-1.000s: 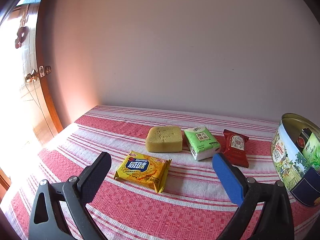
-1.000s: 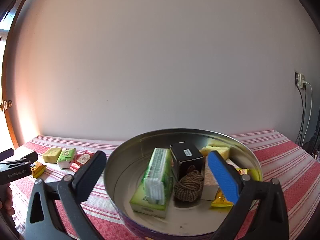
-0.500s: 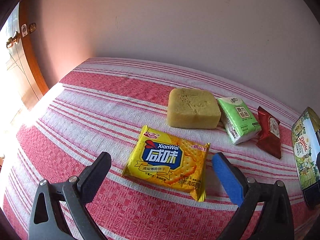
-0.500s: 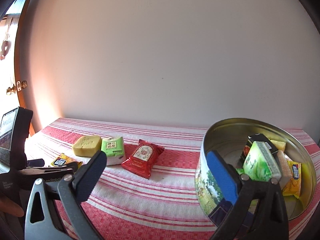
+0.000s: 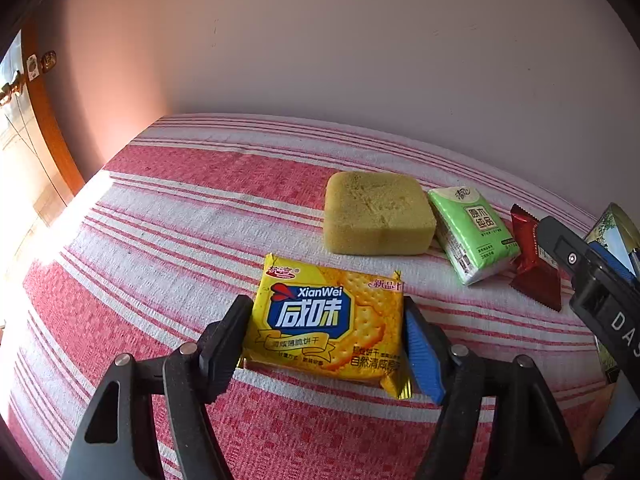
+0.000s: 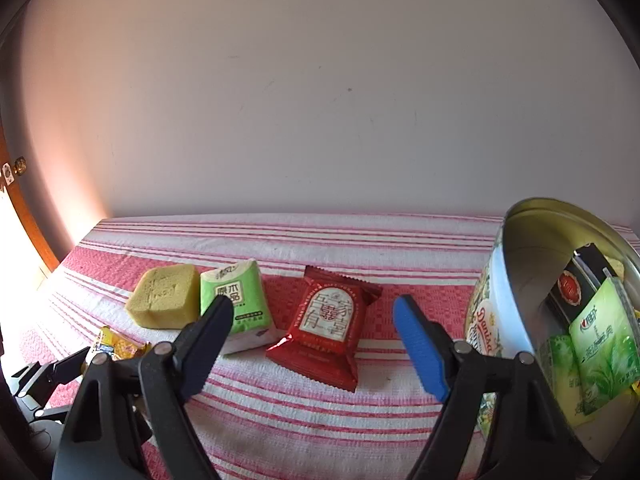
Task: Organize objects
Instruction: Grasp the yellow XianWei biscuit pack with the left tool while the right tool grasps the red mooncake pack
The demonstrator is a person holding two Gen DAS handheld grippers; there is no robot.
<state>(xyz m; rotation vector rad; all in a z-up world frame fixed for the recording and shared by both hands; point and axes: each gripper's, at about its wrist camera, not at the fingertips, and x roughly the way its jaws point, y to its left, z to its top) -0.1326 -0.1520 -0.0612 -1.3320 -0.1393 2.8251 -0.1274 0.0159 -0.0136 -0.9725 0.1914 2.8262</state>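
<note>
In the left wrist view a yellow cracker packet [image 5: 320, 320] lies flat on the striped cloth. My left gripper [image 5: 326, 308] straddles it with its jaws closing, and the black and blue pads touch its two side edges. In the right wrist view a red snack packet [image 6: 328, 328] lies between the fingers of my right gripper [image 6: 312, 308]. Those jaws are closing too, with a gap still showing on each side of the packet. A round tin [image 6: 520, 216] holding several packs stands at the right.
A yellow sponge-like block [image 5: 378, 214] and a green tissue pack [image 5: 472, 232] lie in a row with the red packet [image 5: 536, 264]. The right gripper's body [image 5: 592, 280] reaches in at the right edge. A wall runs behind the table, with a door frame [image 5: 52, 136] at the left.
The left jaws narrowed onto the cracker packet after coming down close to it. The right gripper swung left from over the tin to the red packet, and its jaws narrowed.
</note>
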